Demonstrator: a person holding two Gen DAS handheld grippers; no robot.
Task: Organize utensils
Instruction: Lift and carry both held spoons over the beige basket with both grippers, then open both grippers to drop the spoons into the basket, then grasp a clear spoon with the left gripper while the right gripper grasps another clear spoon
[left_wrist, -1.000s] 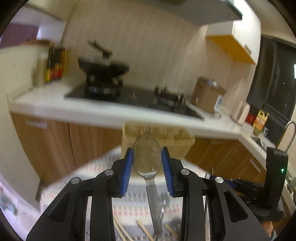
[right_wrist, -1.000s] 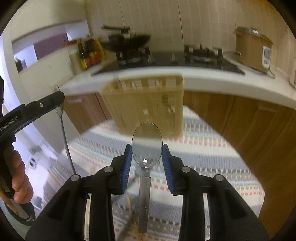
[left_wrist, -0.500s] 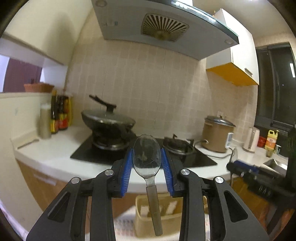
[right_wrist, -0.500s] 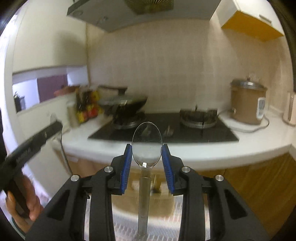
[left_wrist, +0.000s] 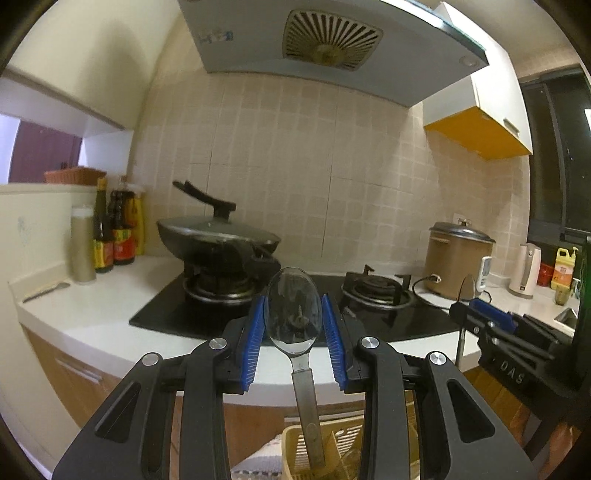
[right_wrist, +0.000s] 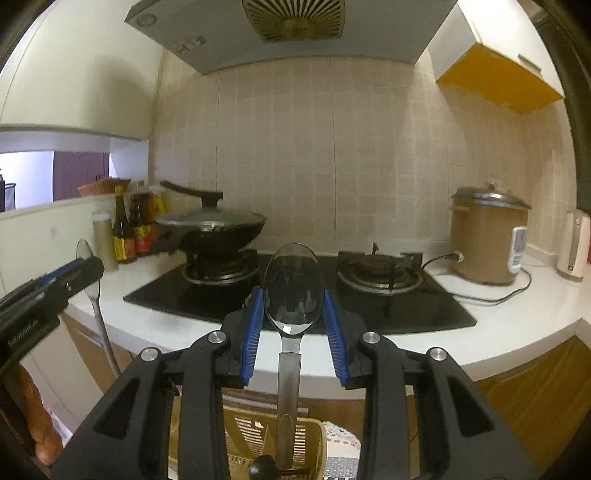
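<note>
In the left wrist view my left gripper (left_wrist: 293, 301) is shut on the bowl of a metal spoon (left_wrist: 293, 317), blue pads against both sides. The spoon's handle hangs down over a yellow slotted utensil basket (left_wrist: 290, 435) at the bottom edge. In the right wrist view my right gripper (right_wrist: 293, 291) is shut the same way on a second metal spoon (right_wrist: 293, 295); its handle points down over the utensil basket (right_wrist: 243, 432). Each gripper also shows in the other's view: the right gripper (left_wrist: 480, 317) at the right edge, the left gripper (right_wrist: 62, 277) at the left edge, held by a hand.
Ahead runs a white counter (right_wrist: 517, 317) with a black gas hob (right_wrist: 369, 299), a lidded wok (right_wrist: 210, 225), sauce bottles (right_wrist: 125, 232), a brown rice cooker (right_wrist: 484, 236) and a kettle (left_wrist: 524, 269). A range hood (left_wrist: 332, 40) hangs above. A striped cloth (right_wrist: 340, 435) lies under the basket.
Both grippers have risen and tilted upward with their spoons still held. The basket and striped cloth have slid to the bottom of both views; the counter, hob and hood now fill them.
</note>
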